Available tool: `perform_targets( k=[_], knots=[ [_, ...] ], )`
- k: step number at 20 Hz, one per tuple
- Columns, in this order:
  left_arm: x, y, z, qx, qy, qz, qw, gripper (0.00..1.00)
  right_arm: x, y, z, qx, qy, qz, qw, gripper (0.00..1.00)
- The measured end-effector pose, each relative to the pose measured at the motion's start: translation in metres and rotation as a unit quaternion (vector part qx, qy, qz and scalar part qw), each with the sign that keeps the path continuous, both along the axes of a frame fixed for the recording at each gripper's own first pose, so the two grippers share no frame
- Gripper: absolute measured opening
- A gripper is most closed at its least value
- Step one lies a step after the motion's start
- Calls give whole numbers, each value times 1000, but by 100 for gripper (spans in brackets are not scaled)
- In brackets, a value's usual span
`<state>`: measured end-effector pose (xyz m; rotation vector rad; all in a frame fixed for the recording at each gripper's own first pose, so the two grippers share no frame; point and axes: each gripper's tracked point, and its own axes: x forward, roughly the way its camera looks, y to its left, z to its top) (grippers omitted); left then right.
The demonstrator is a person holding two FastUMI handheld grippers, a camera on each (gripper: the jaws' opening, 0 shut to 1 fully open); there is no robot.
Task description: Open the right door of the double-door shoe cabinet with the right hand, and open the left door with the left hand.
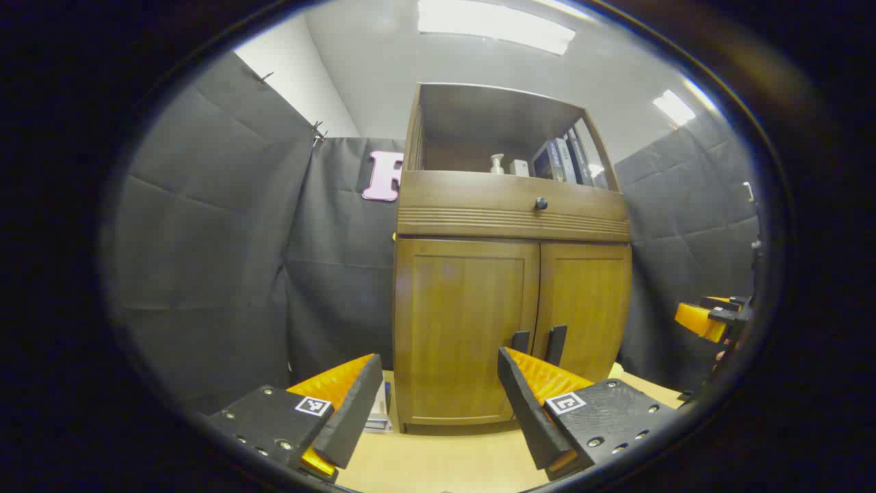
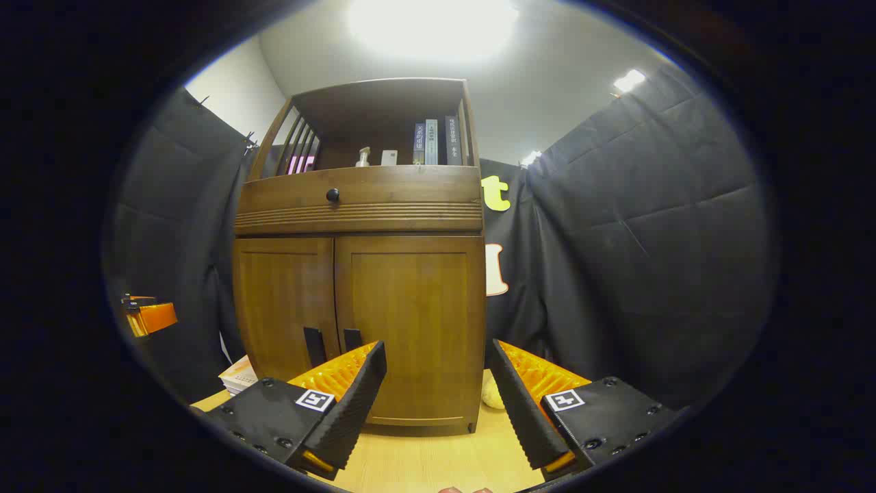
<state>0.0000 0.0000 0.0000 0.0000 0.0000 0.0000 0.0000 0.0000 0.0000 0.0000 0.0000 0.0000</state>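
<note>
Though printed, book spines (image 2: 431,142) illegible.

Left tool (image 1: 438,383) and right tool (image 2: 434,373) both gape wide, holding nothing.

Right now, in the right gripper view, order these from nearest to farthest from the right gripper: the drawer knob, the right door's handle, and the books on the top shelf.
From the right gripper:
1. Right door's handle, low on the cabinet, just above its left finger.
2. Drawer knob, higher up, on the drawer front.
3. Books, at the top, set back in the open shelf.
</note>
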Motion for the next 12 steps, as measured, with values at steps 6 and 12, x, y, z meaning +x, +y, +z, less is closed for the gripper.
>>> perform_targets(
  k=[6,12],
  knots=[
    [-11,4,-4,-2,3,1,1000,99,-2,14,-3,-5,7,15,1000,97],
    [-18,9,-20,0,13,20,1000,98,2,28,-13,11,35,36,999,96]
  ],
)
